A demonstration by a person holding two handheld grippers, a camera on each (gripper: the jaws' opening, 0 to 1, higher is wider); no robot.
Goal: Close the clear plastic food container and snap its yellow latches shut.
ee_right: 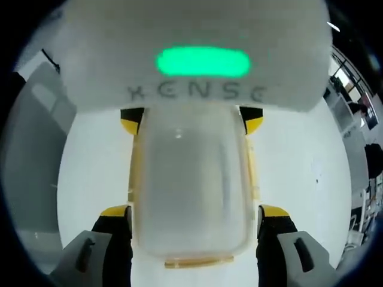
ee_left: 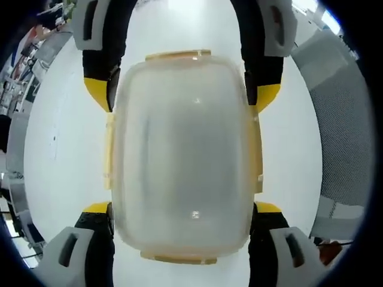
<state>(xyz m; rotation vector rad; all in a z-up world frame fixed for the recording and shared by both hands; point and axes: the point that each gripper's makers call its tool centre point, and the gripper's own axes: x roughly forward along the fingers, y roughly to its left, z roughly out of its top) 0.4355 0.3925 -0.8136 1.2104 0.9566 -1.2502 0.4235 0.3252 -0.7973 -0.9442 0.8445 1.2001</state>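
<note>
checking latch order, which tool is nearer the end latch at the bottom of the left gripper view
Left. The left tool straddles the container right beside that end latch; the right tool straddles the opposite end.

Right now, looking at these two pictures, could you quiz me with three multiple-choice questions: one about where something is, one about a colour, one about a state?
1. Where is the container relative to the left gripper?
A. between its jaws
B. far off to one side
C. behind it

2. What colour are the container's latches?
A. blue
B. yellow
C. red

3. How does the lid sit?
A. leaning upright
B. lying beside the container
C. lying on the container

Answers: 1 A, the jaws flank its sides. 2 B, yellow strips edge it. 3 C, the lid covers the top; the right gripper straddles it on the white table.
</note>
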